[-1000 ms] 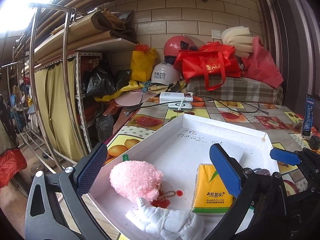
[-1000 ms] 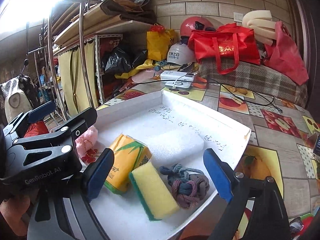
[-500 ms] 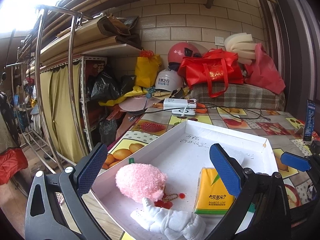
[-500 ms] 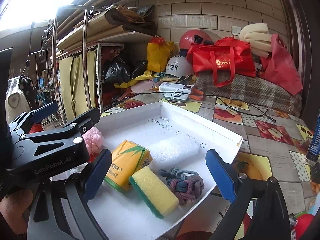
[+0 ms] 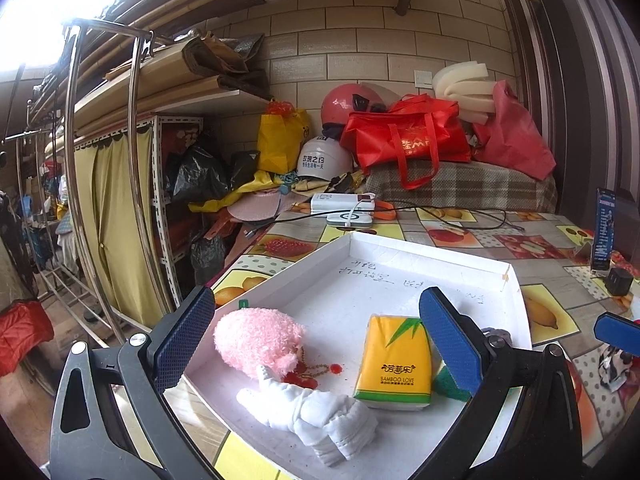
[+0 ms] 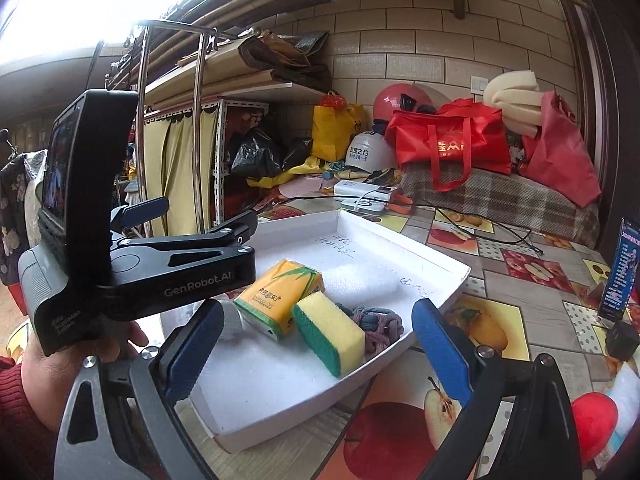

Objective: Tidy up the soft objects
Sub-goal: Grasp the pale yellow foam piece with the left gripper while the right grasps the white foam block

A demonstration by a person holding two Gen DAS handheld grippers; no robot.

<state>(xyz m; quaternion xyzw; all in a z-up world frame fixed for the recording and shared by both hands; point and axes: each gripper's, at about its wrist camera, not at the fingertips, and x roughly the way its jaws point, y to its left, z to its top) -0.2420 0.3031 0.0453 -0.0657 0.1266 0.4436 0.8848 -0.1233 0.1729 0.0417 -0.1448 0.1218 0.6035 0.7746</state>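
Note:
A white tray (image 5: pixel 516 280) on the fruit-print table holds a pink plush (image 5: pixel 256 340), a white astronaut doll (image 5: pixel 316 416) and a yellow tissue pack (image 5: pixel 394 364). My left gripper (image 5: pixel 316 344) hovers open over the tray's near corner with nothing between its pads. In the right wrist view the tissue pack (image 6: pixel 280 300), a yellow-green sponge (image 6: pixel 328 332), a knotted rope (image 6: pixel 378 320) and a white foam sheet (image 6: pixel 360 280) lie in the tray (image 6: pixel 440 300). My right gripper (image 6: pixel 316 350) is above the near edge, its jaws opening, gripping nothing. The left gripper (image 6: pixel 196 220) shows at left, a hand holding it.
A power bank (image 5: pixel 344 202) and charger with a black cable lie behind the tray. Helmets, red bags (image 5: pixel 404 140) and foam pile up at the back. A black adapter (image 5: pixel 618 280) and an upright card (image 6: pixel 618 276) stand at right. A metal rack (image 5: pixel 132 160) stands left of the table edge.
Both grippers have drawn back from the tray, the right one more and toward the right. The right jaws stand a little wider. The objects in the tray have not moved.

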